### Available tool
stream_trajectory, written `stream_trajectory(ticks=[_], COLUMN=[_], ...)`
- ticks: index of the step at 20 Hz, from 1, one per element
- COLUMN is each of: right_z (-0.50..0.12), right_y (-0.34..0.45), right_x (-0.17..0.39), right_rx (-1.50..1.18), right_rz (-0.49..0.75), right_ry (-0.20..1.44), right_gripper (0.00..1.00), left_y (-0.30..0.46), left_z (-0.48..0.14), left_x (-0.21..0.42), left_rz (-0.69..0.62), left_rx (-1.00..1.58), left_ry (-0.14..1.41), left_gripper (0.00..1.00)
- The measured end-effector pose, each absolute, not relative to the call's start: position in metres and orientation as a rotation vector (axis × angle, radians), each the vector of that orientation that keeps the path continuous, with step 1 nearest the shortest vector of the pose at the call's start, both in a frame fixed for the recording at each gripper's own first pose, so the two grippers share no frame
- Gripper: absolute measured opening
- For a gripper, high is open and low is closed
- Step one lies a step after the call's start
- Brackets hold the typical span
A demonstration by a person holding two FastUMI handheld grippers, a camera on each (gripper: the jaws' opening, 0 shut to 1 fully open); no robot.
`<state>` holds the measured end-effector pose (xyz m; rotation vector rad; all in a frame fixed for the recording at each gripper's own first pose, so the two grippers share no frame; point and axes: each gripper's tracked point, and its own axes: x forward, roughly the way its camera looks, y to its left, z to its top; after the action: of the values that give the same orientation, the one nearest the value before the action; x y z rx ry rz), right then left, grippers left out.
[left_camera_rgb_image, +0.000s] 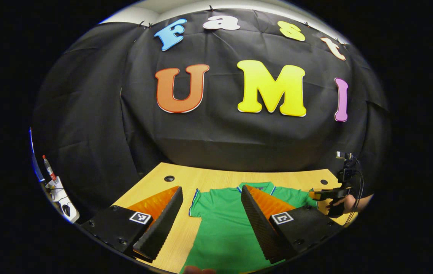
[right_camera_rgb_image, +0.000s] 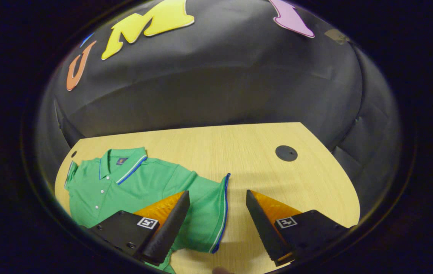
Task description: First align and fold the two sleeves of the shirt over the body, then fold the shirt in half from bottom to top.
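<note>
A green polo shirt (left_camera_rgb_image: 224, 224) with blue-and-white trim lies flat and face up on the wooden table (left_camera_rgb_image: 208, 179), collar toward the booth wall. My left gripper (left_camera_rgb_image: 211, 198) hovers open above the shirt's left sleeve (left_camera_rgb_image: 197, 201) and shoulder. In the right gripper view the same shirt (right_camera_rgb_image: 125, 186) is spread at the lower left, with its right sleeve (right_camera_rgb_image: 210, 209) stretched out. My right gripper (right_camera_rgb_image: 218, 201) stands open over that sleeve's cuff edge, one finger above the sleeve, the other above bare wood. The right gripper (left_camera_rgb_image: 324, 195) and the hand holding it also appear far right in the left gripper view.
Round black cable grommets (left_camera_rgb_image: 169, 178) (right_camera_rgb_image: 286, 153) sit in the table near its back corners. A white stand with a red-capped bottle (left_camera_rgb_image: 49, 169) is off the table's left side. Black cloth walls close in the table at the back and sides.
</note>
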<state>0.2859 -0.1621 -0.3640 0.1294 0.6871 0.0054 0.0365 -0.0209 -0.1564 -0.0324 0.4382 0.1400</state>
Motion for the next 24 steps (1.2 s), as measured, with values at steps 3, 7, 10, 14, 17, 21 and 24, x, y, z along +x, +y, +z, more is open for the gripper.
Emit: stream_trajectory(ticks=[3, 7, 10, 14, 17, 21, 24], right_z=[-0.373, -0.393, -0.389, -0.361, -0.332, -0.298, -0.278], right_y=[-0.16, -0.164, -0.161, -0.159, -0.145, -0.114, -0.078], right_x=[0.289, 0.293, 0.293, 0.298, 0.301, 0.297, 0.294], right_rx=[0.135, 0.09, 0.107, 0.158, 0.128, 0.081, 0.043], right_rz=[0.019, 0.005, 0.014, 0.0, 0.013, 0.055, 0.088], right_ry=[0.706, 0.727, 0.734, 0.676, 0.633, 0.601, 0.583], right_gripper=[0.96, 0.74, 0.08, 0.08, 0.08, 0.08, 0.08], left_y=[-0.022, -0.023, -0.018, -0.006, 0.003, 0.017, 0.031], left_z=[-0.166, -0.168, -0.168, -0.17, -0.17, -0.169, -0.167], left_x=[0.031, 0.03, 0.024, 0.012, 0.003, -0.008, -0.017], left_rz=[0.153, 0.15, 0.153, 0.168, 0.182, 0.208, 0.224], left_rx=[-0.03, -0.002, 0.003, 0.003, -0.007, -0.025, -0.028], left_ry=[0.471, 0.478, 0.476, 0.487, 0.486, 0.472, 0.457], left_gripper=[0.99, 0.99, 0.99, 0.99, 0.99, 0.99, 0.99])
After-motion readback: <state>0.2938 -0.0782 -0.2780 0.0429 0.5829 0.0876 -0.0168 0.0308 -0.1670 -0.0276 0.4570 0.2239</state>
